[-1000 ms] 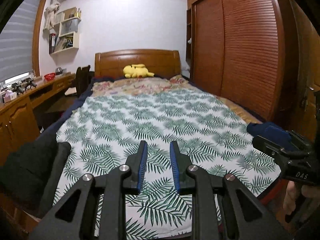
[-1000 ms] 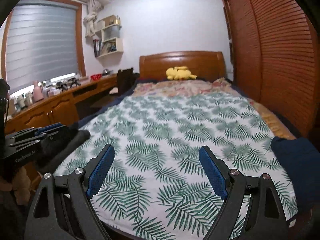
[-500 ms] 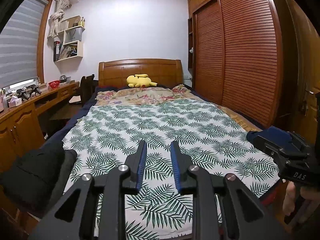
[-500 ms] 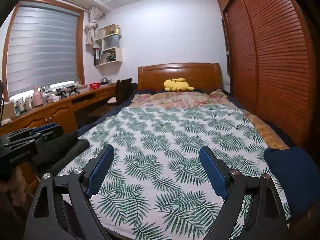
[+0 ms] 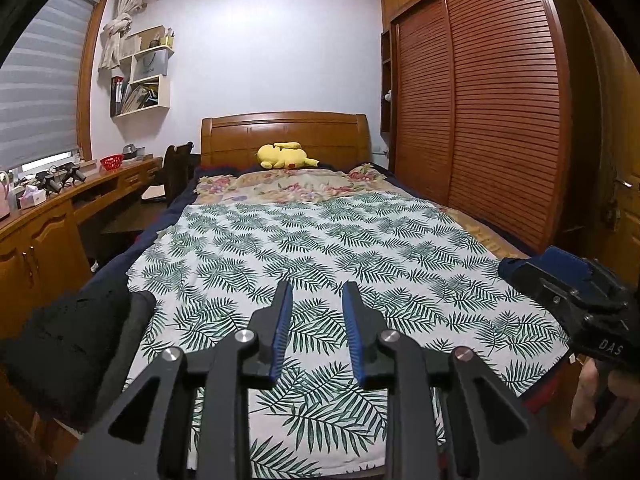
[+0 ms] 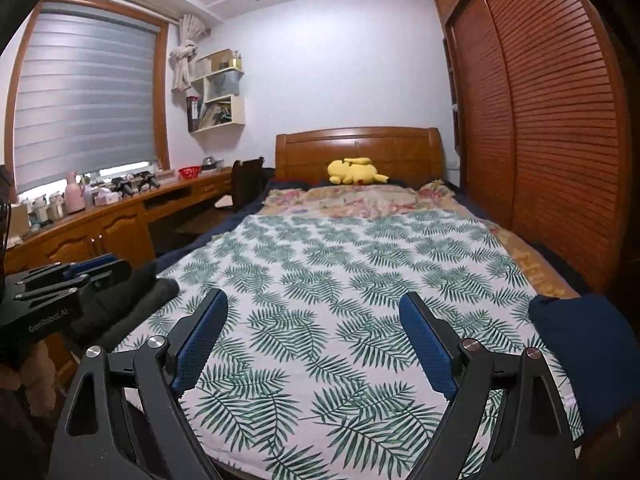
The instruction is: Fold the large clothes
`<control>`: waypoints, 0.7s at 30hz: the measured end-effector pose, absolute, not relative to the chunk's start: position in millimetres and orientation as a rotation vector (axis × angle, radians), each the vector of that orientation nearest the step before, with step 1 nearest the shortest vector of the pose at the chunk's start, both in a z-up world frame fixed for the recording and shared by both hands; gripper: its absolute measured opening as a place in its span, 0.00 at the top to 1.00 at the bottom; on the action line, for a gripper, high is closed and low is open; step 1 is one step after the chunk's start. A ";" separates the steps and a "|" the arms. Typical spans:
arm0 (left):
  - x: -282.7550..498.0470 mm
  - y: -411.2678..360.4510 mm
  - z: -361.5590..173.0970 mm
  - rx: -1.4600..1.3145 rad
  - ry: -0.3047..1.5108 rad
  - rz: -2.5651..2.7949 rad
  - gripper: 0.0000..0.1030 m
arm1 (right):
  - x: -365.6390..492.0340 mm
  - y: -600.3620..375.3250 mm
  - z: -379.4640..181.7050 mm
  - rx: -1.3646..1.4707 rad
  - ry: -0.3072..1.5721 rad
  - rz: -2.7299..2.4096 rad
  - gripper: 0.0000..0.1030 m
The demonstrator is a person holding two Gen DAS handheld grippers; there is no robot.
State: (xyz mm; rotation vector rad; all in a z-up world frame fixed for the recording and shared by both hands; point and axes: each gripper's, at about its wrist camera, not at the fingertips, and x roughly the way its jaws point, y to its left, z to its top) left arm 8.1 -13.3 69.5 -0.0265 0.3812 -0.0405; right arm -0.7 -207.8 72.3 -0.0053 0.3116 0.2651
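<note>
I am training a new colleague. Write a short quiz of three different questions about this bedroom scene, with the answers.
1. True or false: the right hand-held gripper is shut on a garment.
2. Which cloth lies at the right near corner of the bed? A) dark blue folded cloth B) red towel C) white shirt
3. Fill in: the yellow plush toy lies by the wooden ____.

Key: 1 false, it is open and empty, as is the narrower left hand-held gripper. 2 A, the dark blue cloth. 3 headboard.
</note>
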 end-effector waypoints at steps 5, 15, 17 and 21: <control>8.8 -14.2 67.6 -0.025 0.384 -0.036 0.76 | 0.1 -207.9 72.2 -0.008 0.314 0.267 0.13; 7.2 -11.8 65.7 -0.026 0.369 -0.010 0.75 | 2.1 -204.3 71.0 -0.003 0.317 0.270 0.13; 7.2 -10.5 65.3 -0.029 0.371 -0.010 0.75 | 2.5 -204.2 70.9 -0.001 0.318 0.273 0.13; 7.0 -10.3 62.8 -0.028 0.376 -0.010 0.75 | 1.9 -204.2 70.5 -0.002 0.317 0.273 0.13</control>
